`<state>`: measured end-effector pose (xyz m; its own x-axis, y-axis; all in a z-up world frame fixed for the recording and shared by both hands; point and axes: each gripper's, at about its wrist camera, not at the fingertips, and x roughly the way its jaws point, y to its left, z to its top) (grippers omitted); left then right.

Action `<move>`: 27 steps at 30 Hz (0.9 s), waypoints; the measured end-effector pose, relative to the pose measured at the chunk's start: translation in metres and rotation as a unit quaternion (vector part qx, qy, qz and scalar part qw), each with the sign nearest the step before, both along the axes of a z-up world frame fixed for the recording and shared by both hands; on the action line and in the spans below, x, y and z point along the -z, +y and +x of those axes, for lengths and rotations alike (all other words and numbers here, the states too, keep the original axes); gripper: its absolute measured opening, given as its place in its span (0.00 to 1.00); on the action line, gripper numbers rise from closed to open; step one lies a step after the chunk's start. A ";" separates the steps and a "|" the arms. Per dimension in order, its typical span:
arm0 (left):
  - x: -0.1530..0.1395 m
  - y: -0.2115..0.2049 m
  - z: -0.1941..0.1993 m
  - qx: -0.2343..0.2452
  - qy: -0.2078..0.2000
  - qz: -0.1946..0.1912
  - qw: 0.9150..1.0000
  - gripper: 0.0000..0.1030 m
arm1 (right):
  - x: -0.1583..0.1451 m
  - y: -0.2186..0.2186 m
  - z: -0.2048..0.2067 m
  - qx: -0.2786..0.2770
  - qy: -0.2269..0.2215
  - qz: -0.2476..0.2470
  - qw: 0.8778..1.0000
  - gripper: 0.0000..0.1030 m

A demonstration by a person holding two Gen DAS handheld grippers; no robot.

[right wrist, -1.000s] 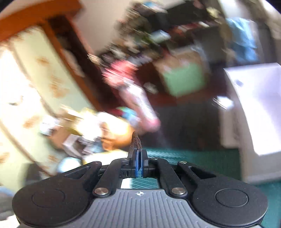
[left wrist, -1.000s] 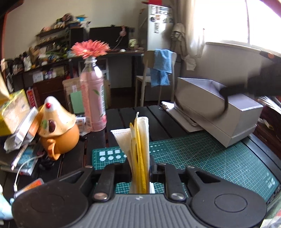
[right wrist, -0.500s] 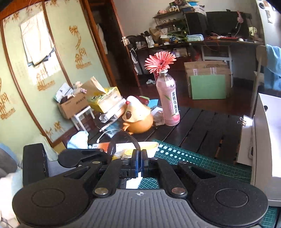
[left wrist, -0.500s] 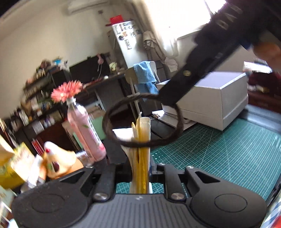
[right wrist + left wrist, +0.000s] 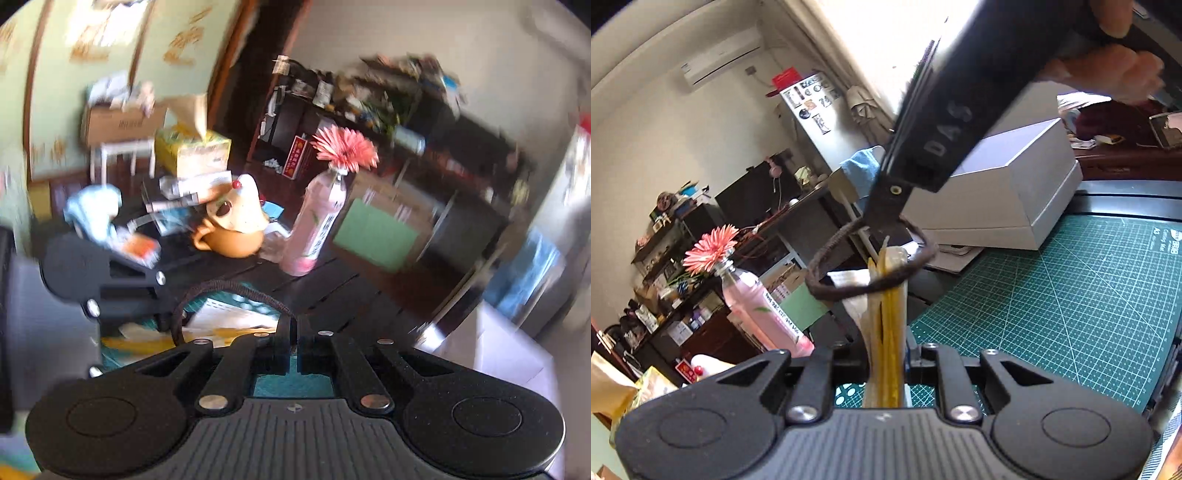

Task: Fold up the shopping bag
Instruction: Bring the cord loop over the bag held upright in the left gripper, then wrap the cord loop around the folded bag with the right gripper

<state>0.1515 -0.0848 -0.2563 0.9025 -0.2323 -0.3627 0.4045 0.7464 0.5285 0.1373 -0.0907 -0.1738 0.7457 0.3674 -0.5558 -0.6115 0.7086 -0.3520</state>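
The shopping bag (image 5: 886, 325) is already folded into a tight yellow-and-white bundle, clamped upright in the left hand-held gripper (image 5: 886, 354) above the tabletop's green mat (image 5: 1052, 302). The right hand-held gripper (image 5: 293, 332), jaws pinched on a dark elastic loop (image 5: 864, 288), holds it over the bundle's tip; slipping it down to bind the bundle looks like what remains.

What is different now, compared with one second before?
The right gripper came in from the right, carrying a dark elastic loop to the top of the folded bag; the bag's tip pokes up inside it. Both views tilted. The left gripper stays shut on the bag, the right on the loop.
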 end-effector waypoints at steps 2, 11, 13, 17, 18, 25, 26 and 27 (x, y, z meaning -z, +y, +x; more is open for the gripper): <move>0.000 0.000 0.000 0.004 0.002 -0.002 1.000 0.15 | 0.000 0.000 -0.003 -0.016 -0.002 -0.007 1.000 0.03; -0.005 0.003 0.004 0.000 0.008 -0.022 1.000 0.15 | 0.008 -0.003 0.012 -0.005 0.000 0.011 1.000 0.18; -0.009 0.006 0.006 -0.008 0.010 -0.037 0.999 0.15 | 0.008 -0.008 0.018 0.006 0.011 0.054 0.998 0.28; -0.018 0.012 0.010 -0.028 0.007 -0.064 0.998 0.15 | 0.001 -0.017 0.026 0.017 0.021 0.118 0.993 0.28; -0.020 0.015 0.011 -0.035 0.007 -0.073 0.997 0.15 | 0.000 -0.022 0.028 0.025 0.026 0.143 0.989 0.30; -0.041 0.033 0.021 -0.101 -0.008 -0.149 0.984 0.15 | 0.010 -0.083 0.060 0.111 0.195 0.468 0.855 0.48; -0.043 0.035 0.022 -0.109 -0.011 -0.157 0.981 0.15 | 0.017 -0.086 0.063 0.120 0.229 0.501 0.826 0.48; -0.045 0.037 0.023 -0.117 -0.015 -0.165 0.979 0.15 | 0.026 -0.089 0.066 0.127 0.266 0.538 0.790 0.48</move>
